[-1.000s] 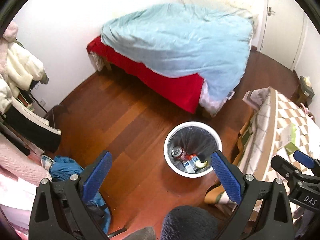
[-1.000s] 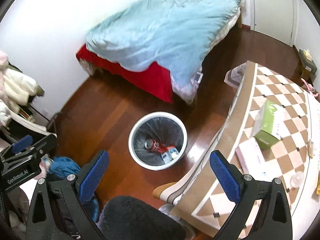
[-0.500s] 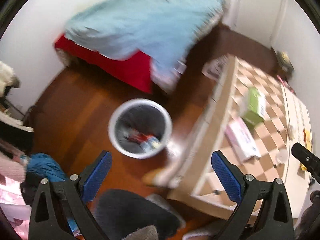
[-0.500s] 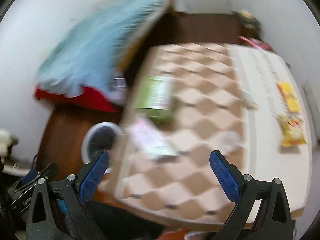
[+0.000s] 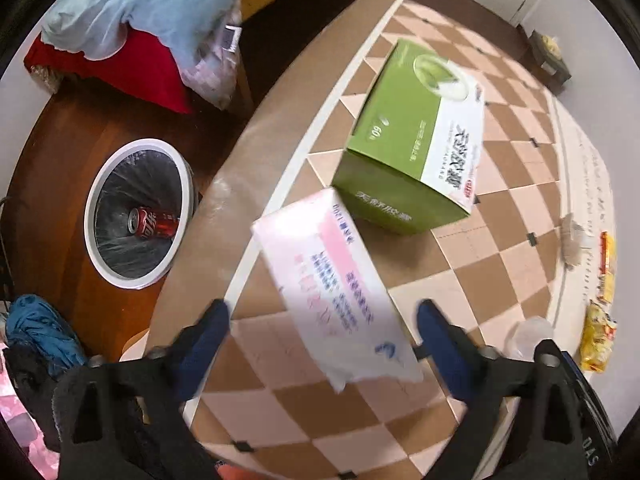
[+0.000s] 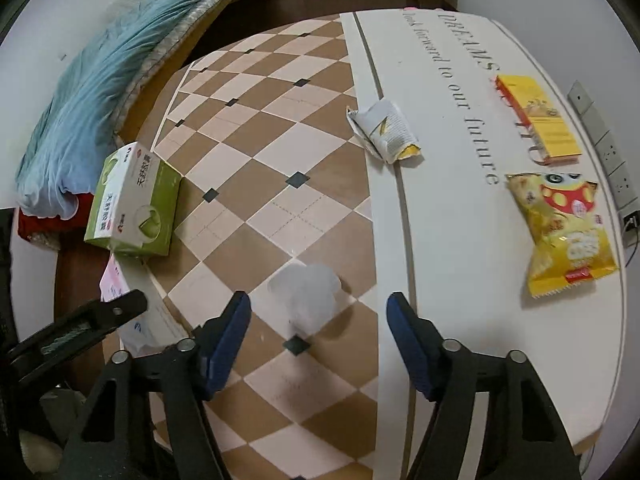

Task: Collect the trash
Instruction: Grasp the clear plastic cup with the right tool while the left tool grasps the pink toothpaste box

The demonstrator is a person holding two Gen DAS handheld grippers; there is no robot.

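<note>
Attention had swung within the last second from the round white bin lined with clear plastic on the wooden floor to the table with a brown-and-cream checked cover. Both grippers hung empty with jaws spread. The left hand-held gripper hovered over a white-and-pink soft tissue pack, beside a green tissue box. The right hand-held gripper straddled a crumpled clear plastic cup. A red cola can already lay binned, so another pickup seemed imminent, likely the cup.
</note>
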